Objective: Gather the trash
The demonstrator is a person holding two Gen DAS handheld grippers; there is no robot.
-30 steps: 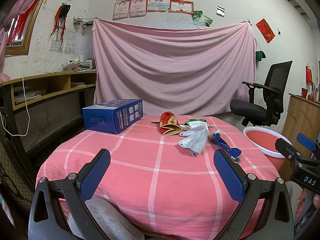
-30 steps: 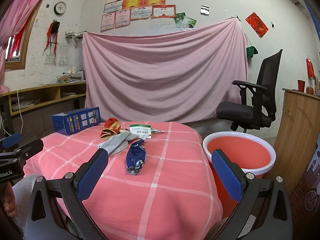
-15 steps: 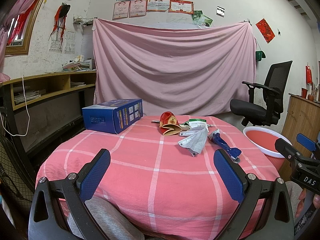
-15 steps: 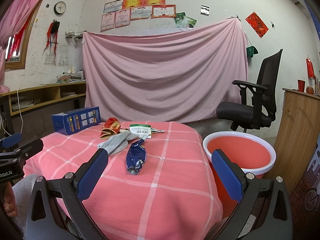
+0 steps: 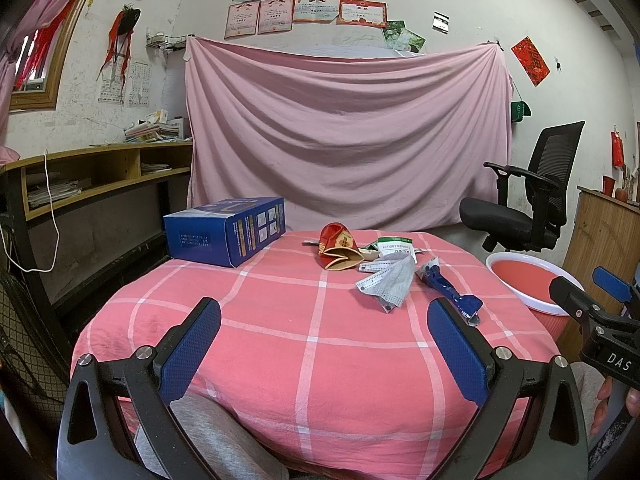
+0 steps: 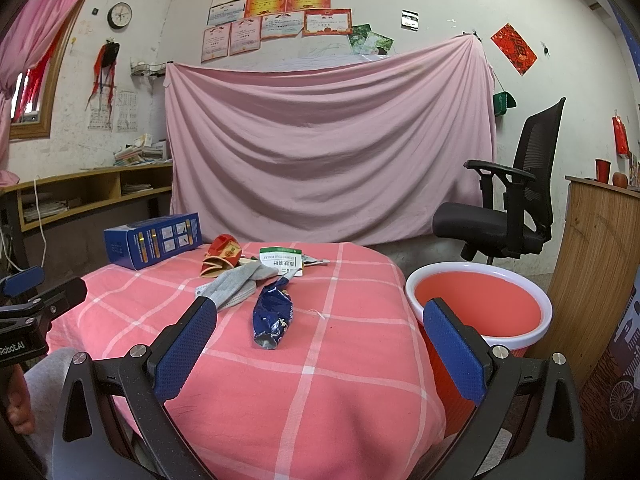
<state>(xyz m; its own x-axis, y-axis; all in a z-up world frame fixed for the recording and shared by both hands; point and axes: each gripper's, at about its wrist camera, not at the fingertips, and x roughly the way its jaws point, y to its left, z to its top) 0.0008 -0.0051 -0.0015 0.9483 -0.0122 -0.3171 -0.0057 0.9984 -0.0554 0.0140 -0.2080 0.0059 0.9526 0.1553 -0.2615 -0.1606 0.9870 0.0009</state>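
Trash lies on the pink checked tablecloth: a crumpled blue wrapper, a grey face mask, a red and gold pouch, and a white and green packet. A red bucket with a white rim stands to the right of the table. My left gripper is open above the near table edge, well short of the trash. My right gripper is open, with the blue wrapper just ahead between its fingers.
A blue box sits at the table's back left. A black office chair stands behind the bucket, a wooden cabinet at far right, a shelf desk on the left. A pink sheet hangs behind. A person's grey-clad knee is below.
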